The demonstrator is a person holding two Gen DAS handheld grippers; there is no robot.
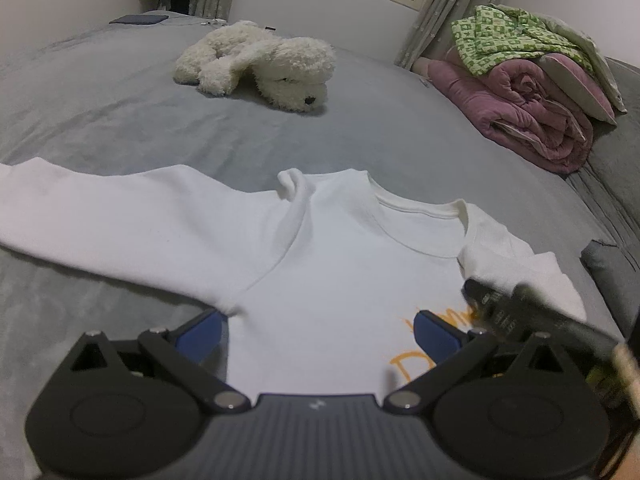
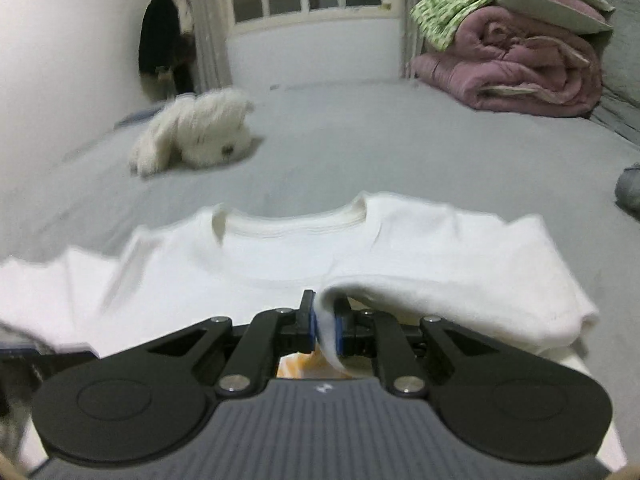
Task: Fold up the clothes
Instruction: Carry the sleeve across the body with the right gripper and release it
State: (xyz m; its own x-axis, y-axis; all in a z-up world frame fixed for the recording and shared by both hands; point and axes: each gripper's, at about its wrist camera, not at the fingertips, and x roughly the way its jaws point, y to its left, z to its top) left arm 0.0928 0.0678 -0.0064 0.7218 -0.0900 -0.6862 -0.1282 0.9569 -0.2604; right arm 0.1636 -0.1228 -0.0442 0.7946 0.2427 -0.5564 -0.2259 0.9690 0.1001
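Pinching only a thin sleeve (image 2: 400,300) edge between my right gripper (image 2: 325,322) fingers, left gripper (image 1: 318,334) spread, I risk slippage.

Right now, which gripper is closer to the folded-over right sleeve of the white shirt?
Right. The right gripper is shut on the sleeve itself, pinching its cuff between the pads. The left gripper hangs open over the shirt's chest, the sleeve off to its right.
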